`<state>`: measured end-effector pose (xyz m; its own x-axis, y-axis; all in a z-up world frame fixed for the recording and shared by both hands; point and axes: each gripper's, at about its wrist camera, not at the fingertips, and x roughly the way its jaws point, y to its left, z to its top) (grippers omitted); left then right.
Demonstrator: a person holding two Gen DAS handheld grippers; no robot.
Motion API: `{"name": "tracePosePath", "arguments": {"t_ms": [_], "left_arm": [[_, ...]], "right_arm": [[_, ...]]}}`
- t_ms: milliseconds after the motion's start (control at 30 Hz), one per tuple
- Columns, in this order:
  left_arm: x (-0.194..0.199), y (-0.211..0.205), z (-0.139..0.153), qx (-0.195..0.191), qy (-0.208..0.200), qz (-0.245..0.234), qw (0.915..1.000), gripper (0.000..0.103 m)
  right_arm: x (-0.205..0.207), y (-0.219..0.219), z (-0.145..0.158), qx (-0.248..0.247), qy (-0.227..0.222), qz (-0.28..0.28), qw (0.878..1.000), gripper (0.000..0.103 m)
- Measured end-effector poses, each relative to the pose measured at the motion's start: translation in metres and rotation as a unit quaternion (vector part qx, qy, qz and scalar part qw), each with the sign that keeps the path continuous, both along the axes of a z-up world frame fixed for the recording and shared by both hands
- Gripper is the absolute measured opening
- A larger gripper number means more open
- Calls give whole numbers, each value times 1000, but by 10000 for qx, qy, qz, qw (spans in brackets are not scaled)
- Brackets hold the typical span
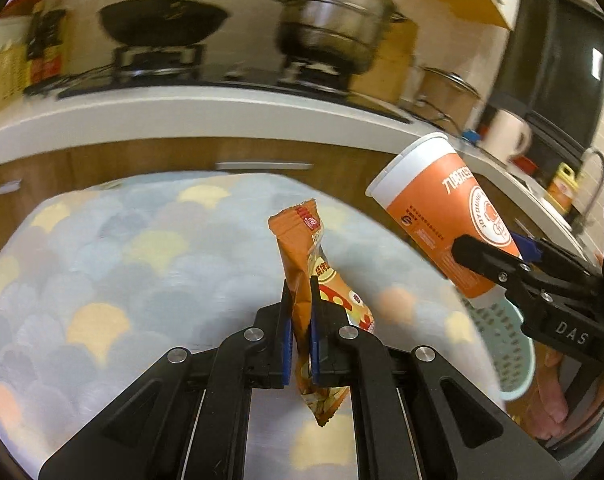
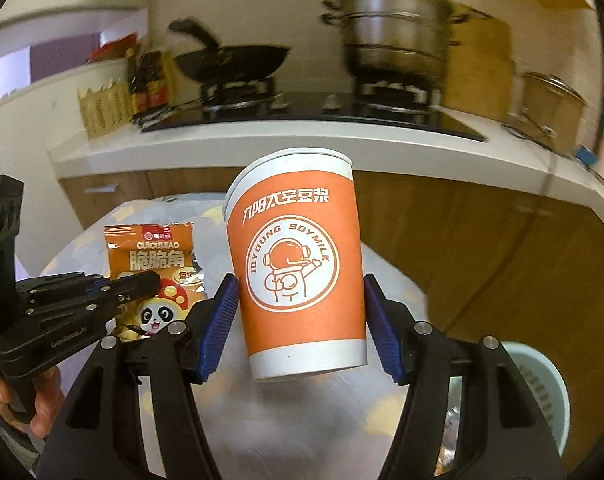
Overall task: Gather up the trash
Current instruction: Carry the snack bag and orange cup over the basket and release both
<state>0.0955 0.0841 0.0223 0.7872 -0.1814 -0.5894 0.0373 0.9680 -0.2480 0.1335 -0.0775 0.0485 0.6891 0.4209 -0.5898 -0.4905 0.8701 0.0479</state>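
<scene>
An orange snack packet (image 1: 302, 240) hangs above the table with my left gripper (image 1: 300, 292) shut on its middle, its blue pads pressing both sides. The right wrist view shows the same packet (image 2: 158, 256) at the left, panda print facing the camera, with the left gripper (image 2: 142, 280) on it. An orange and white paper cup (image 2: 298, 272) sits upright between the blue pads of my right gripper (image 2: 299, 280), which is shut on its sides and holds it clear of the table. In the left wrist view the cup (image 1: 442, 216) tilts at the right in the right gripper (image 1: 494, 248).
Below is a table with a pastel scale-pattern cloth (image 1: 102, 260). A teal perforated bin (image 2: 542, 380) stands at the table's right. Behind runs a white counter (image 2: 302, 140) with a stove, a black wok (image 2: 230, 64) and a steel steamer pot (image 2: 394, 28). A hand (image 2: 42, 400) grips the left handle.
</scene>
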Motion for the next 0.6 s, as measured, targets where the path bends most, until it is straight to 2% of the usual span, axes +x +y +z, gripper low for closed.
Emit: {"name": "tracePosePath", "arguments": {"t_ms": [167, 300, 433, 600], "left_arm": [[3, -51, 6, -13, -6, -454, 9990, 5], [8, -101, 7, 130, 20, -867, 9961, 5], [19, -155, 1, 284, 107, -1279, 9913, 5], [34, -217, -18, 480, 361, -1725, 9832, 5]], "right_arm": [[-16, -66, 1, 266, 159, -636, 9975, 59], [-32, -124, -7, 302, 217, -1207, 9920, 59], [-38, -180, -23, 333, 422, -1810, 9820, 59], [-32, -238, -61, 343, 870, -2533, 9629, 60]]}}
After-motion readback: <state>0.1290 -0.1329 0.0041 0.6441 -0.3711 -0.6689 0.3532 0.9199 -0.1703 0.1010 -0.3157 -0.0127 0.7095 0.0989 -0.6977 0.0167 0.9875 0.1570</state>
